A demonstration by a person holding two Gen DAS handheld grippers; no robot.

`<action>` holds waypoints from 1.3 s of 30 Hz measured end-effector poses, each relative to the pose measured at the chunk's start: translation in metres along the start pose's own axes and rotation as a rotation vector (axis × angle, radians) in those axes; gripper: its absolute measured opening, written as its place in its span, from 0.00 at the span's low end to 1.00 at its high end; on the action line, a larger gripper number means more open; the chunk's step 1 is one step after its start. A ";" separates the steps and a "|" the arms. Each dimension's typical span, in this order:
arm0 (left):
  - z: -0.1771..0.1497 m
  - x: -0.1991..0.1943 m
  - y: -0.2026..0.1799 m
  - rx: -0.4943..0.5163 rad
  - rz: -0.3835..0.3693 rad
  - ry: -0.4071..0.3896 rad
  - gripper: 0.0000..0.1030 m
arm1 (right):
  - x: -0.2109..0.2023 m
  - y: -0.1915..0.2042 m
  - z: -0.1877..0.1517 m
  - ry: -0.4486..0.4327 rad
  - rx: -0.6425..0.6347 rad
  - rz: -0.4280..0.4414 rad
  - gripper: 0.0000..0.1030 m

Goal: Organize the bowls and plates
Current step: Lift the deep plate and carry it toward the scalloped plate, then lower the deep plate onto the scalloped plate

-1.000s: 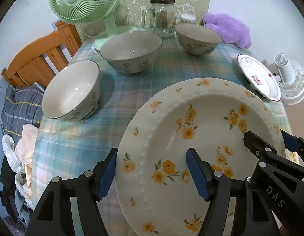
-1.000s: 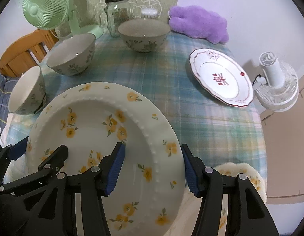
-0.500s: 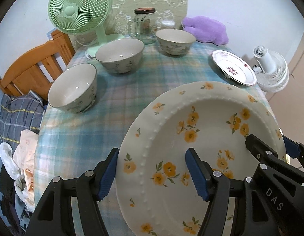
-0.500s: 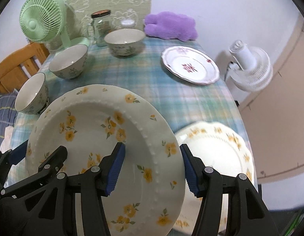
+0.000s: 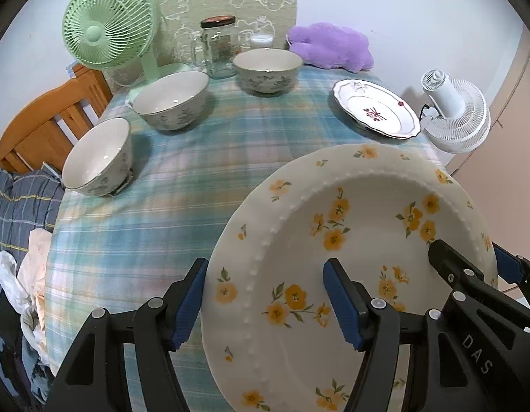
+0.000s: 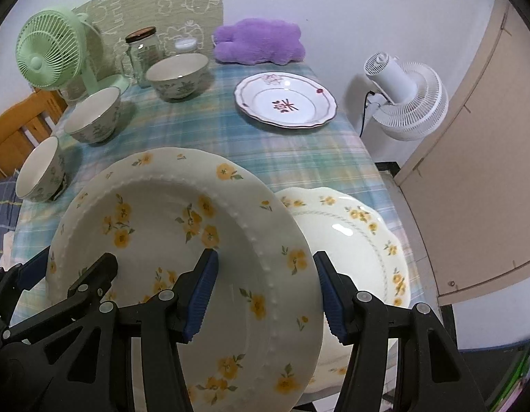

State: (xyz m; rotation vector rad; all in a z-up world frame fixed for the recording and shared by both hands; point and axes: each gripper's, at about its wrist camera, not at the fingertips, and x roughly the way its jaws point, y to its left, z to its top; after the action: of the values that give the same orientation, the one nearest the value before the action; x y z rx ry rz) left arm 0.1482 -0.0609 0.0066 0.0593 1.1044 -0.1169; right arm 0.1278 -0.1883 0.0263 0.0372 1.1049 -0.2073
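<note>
- The left gripper pinches the left rim of the yellow-flowered plate, one finger over it, one under.
- The right gripper pinches its right rim likewise.
- The plate hangs tilted above the table.
- A scalloped plate lies at 4 o'clock, partly underneath.
- Three bowls sit toward 10 to 12 o'clock.

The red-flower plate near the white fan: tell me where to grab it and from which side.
Grip the red-flower plate by its scalloped rim, one finger over and one under, since it lies flat on the tablecloth with only that thin edge to pinch. Probably come from the near side with the right claw: bare cloth lies there, while the white fan crowds the far right.
</note>
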 end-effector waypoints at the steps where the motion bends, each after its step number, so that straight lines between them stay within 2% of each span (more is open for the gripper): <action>1: 0.001 0.001 -0.005 -0.001 0.002 0.001 0.66 | 0.001 -0.005 0.002 0.001 -0.008 0.002 0.59; 12: 0.004 0.019 -0.062 -0.047 0.015 0.055 0.66 | 0.023 -0.060 0.013 0.043 -0.055 0.013 0.59; 23: 0.004 0.042 -0.116 -0.045 0.001 0.108 0.66 | 0.048 -0.114 0.015 0.091 -0.059 -0.001 0.59; 33: -0.001 0.061 -0.148 -0.041 -0.017 0.159 0.66 | 0.071 -0.148 0.013 0.143 -0.067 -0.020 0.59; 39: -0.005 0.071 -0.155 -0.069 -0.015 0.176 0.68 | 0.080 -0.155 0.009 0.170 -0.081 -0.017 0.59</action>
State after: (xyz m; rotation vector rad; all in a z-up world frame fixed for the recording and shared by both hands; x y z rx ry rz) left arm 0.1563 -0.2189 -0.0569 -0.0001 1.2843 -0.0881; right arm 0.1414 -0.3530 -0.0291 -0.0272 1.2829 -0.1766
